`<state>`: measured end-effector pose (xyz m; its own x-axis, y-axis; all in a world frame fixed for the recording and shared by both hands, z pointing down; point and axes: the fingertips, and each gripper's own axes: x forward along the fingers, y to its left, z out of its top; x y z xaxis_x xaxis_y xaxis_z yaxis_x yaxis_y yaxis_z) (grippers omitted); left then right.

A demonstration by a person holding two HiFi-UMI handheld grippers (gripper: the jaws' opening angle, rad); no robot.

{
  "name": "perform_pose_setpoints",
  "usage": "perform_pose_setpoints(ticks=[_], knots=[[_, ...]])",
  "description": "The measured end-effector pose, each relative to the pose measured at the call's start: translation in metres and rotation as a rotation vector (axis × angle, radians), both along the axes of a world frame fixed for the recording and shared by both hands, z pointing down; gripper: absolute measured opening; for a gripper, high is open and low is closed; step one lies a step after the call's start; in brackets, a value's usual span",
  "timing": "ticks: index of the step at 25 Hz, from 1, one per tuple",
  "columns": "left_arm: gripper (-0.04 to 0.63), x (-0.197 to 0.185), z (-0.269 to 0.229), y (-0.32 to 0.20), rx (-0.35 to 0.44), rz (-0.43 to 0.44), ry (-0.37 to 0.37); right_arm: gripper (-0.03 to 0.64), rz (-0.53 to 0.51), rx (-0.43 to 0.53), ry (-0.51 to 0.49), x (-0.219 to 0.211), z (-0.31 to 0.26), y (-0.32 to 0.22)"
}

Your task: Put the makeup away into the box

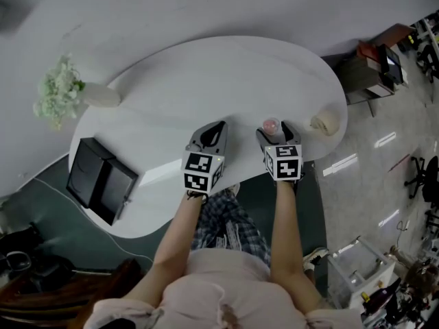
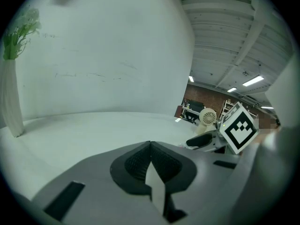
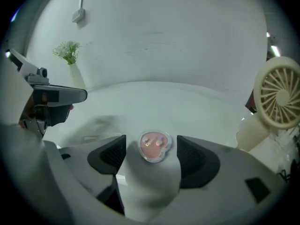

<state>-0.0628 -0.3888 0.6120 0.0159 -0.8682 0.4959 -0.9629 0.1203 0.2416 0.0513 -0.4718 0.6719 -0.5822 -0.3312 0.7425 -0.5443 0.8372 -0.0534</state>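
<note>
forearms: two, bare, one gripper each | left gripper: clenched on nothing, above table | right gripper: jaws apart astride the compact, pads clear of it | compact: one, pink, heart-shaped, on table near front edge; lid print blurred, perhaps starts "D" | box: one, black, table's left end | vase: one | fan: one

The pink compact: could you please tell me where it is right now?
In the right gripper view, the pink compact lies on the white table between the right gripper's open jaws; the small fan stands to its right.
</note>
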Motion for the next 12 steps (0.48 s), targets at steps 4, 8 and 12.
perform_pose_setpoints(ticks=[4, 8, 12], knots=[[0.025, -0.0019, 0.0003, 0.0022, 0.000, -0.002, 0.000, 0.316, -0.001, -0.007, 0.029, -0.0017, 0.0052, -0.0008], [0.025, -0.0043, -0.0003, 0.0044, 0.001, -0.009, -0.001, 0.244, -0.007, -0.006, 0.036, -0.0019, 0.0051, 0.0001], [0.025, -0.0100, -0.0027, 0.0072, 0.008, -0.021, -0.003, 0.242, 0.006, 0.010, 0.031, -0.0033, 0.0013, -0.0007]])
